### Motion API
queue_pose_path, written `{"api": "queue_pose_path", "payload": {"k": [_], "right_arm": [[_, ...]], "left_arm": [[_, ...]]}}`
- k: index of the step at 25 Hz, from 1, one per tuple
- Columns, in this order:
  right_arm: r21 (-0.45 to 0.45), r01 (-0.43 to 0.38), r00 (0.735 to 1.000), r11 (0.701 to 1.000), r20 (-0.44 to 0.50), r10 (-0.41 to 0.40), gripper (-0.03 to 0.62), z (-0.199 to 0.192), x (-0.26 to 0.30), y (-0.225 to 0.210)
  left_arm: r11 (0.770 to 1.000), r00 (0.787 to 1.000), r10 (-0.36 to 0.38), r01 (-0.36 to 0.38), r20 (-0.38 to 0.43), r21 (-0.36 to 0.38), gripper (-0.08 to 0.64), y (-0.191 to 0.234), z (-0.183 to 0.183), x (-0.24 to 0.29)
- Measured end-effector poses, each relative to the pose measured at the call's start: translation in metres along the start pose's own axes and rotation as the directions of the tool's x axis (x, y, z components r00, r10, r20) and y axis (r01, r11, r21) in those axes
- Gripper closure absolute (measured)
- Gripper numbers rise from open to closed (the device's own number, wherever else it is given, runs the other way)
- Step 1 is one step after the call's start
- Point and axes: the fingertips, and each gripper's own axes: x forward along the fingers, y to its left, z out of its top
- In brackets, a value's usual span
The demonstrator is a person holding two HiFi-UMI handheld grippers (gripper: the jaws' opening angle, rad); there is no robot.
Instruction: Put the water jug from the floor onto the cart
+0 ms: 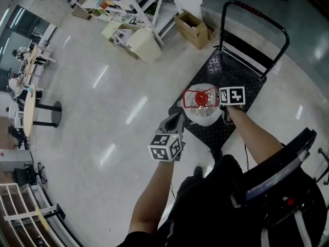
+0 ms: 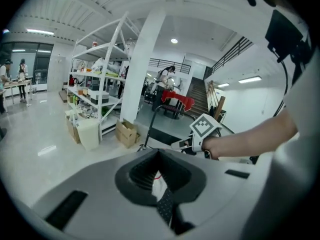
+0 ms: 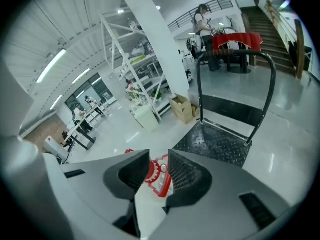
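Seen from the head camera, the water jug stands on the near end of the black cart, its red handle uppermost. The right gripper sits just beside that handle on the jug's right. The left gripper hangs over the pale floor near the jug's left side, clear of the cart, and its tips come to a single point. In the left gripper view, the left gripper shows its two fingers drawn together at the tips and pinching nothing. Only a thin slit is left lower down between the dark ribbed pads, and through it a sliver of white with a red line can be seen. Farther off in the same view, the right gripper is held out in a bare hand. In the right gripper view, the right gripper has its fingers plainly apart. The jug's red handle shows in the gap between them, with the pads on either side and not clamped on it. The cart lies just beyond, its upright push bar at the far end.
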Motion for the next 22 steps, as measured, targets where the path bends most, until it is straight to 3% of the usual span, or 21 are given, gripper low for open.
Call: {"api": "queue_pose_path", "payload": {"k": [6, 8, 10, 13, 16, 22], "right_arm": [[-0.056, -0.067, 0.978, 0.996, 0.195, 0.077, 0.505, 0.02, -0.113, 0.062], [-0.083, -0.069, 0.96, 0.994, 0.265, 0.089, 0.587, 0.021, -0.152, 0.08], [-0.124, -0.06, 0.94, 0.99, 0.326, 0.098, 0.591, 0.014, -0.187, 0.099], [-0.185, -0.019, 0.932, 0.982, 0.352, 0.084, 0.591, -0.007, -0.219, 0.12], [-0.185, 0.0, 0.929, 0.983, 0.364, 0.068, 0.591, -0.022, -0.236, 0.128], [-0.158, 0.07, 0.903, 0.985, 0.43, 0.005, 0.591, -0.061, -0.297, 0.133]], "left_arm": [[0.991, 0.988, -0.126, 0.12, 0.089, 0.065, 0.565, -0.038, 0.029, -0.053], [0.983, 0.979, -0.167, 0.157, 0.115, 0.091, 0.565, -0.05, 0.034, -0.071], [0.974, 0.968, -0.206, 0.189, 0.142, 0.127, 0.565, -0.061, 0.038, -0.092], [0.965, 0.956, -0.241, 0.216, 0.168, 0.151, 0.565, -0.07, 0.036, -0.12], [0.955, 0.944, -0.273, 0.244, 0.184, 0.169, 0.565, -0.078, 0.034, -0.134], [0.904, 0.893, -0.405, 0.359, 0.194, 0.233, 0.565, -0.115, 0.024, -0.156]]}}
